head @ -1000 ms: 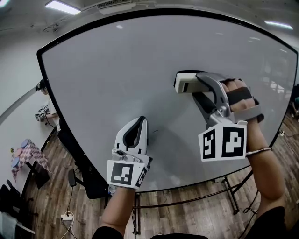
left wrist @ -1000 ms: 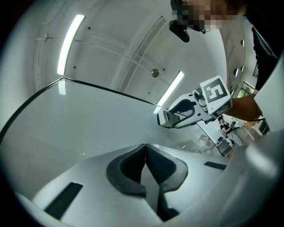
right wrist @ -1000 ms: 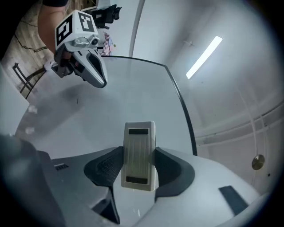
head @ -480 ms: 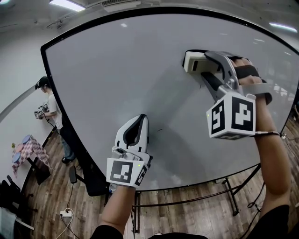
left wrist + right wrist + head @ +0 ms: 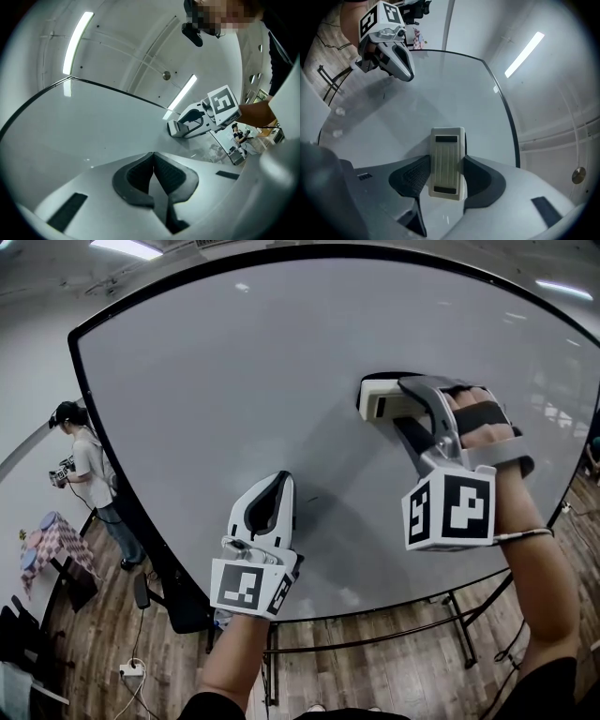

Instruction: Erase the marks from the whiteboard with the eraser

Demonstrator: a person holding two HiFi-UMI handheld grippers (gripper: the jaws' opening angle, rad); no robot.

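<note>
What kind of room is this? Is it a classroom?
Probably an indoor workroom or lab, not clearly a classroom: a big whiteboard on a stand, strip lights on the ceiling, a wood-plank floor, and another person standing nearby.

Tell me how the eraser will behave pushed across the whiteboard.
The eraser looks like a rigid ribbed plastic block, so probably stiff and light. Its flat face on the whiteboard should slide, not roll. Side grip may let it twist.
</note>
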